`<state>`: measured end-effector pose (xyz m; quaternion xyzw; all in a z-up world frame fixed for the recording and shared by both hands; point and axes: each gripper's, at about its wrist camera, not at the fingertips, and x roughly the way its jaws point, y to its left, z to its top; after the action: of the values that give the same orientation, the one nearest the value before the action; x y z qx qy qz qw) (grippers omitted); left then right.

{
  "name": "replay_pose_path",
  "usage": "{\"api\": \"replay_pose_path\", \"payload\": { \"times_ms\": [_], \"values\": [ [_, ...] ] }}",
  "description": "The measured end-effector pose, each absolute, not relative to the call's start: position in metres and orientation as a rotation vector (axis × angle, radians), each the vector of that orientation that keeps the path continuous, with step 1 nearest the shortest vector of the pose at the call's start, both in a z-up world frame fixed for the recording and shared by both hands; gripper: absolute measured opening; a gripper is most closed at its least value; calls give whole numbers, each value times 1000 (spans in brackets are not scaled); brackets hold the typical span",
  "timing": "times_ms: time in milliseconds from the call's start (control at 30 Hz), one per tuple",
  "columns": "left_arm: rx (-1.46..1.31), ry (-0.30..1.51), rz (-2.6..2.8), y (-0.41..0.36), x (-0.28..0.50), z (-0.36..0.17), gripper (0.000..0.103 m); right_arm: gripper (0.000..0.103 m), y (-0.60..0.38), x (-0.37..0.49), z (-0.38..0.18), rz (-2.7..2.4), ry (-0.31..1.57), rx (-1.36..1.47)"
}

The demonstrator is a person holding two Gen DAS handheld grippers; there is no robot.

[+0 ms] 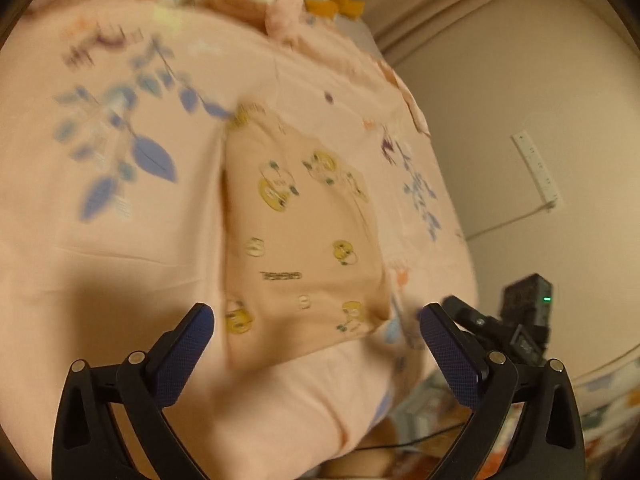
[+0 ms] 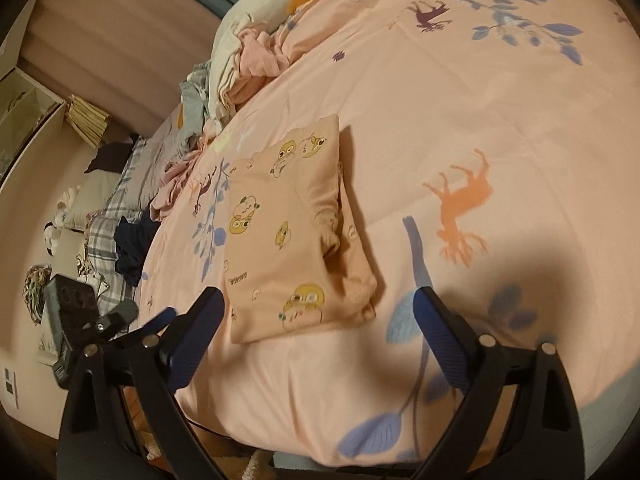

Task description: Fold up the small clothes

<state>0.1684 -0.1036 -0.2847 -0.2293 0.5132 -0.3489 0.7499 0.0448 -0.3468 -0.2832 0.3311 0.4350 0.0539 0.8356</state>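
We see the left wrist view smeared by motion: the leaf print (image 1: 152, 156) on the bedspread (image 1: 120, 220) is soft, and the lettering on the folded garment (image 1: 296, 232) is unreadable. The clothes pile (image 2: 240, 60) is cut off by the right wrist view's upper edge.

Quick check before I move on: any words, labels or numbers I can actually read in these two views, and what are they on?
Folded peach cartoon-print garment: one short line of capital letters, too blurred and distorted to read in either view.
Black camera unit with a green light: small display, illegible.
White wall strip: tiny marks, unreadable.
Nothing else carries text.
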Motion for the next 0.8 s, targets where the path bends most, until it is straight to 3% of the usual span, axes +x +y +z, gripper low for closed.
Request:
{"api": "replay_pose_path", "payload": {
  "times_ms": [333,800],
  "values": [
    [-756,1251,-803,-113,235,-341,101,92,-359,112,-316,183,1039,695],
    [-611,1302,-973,-162,252,-343,101,81,-356,153,-341,395,1015,869]
  ]
}}
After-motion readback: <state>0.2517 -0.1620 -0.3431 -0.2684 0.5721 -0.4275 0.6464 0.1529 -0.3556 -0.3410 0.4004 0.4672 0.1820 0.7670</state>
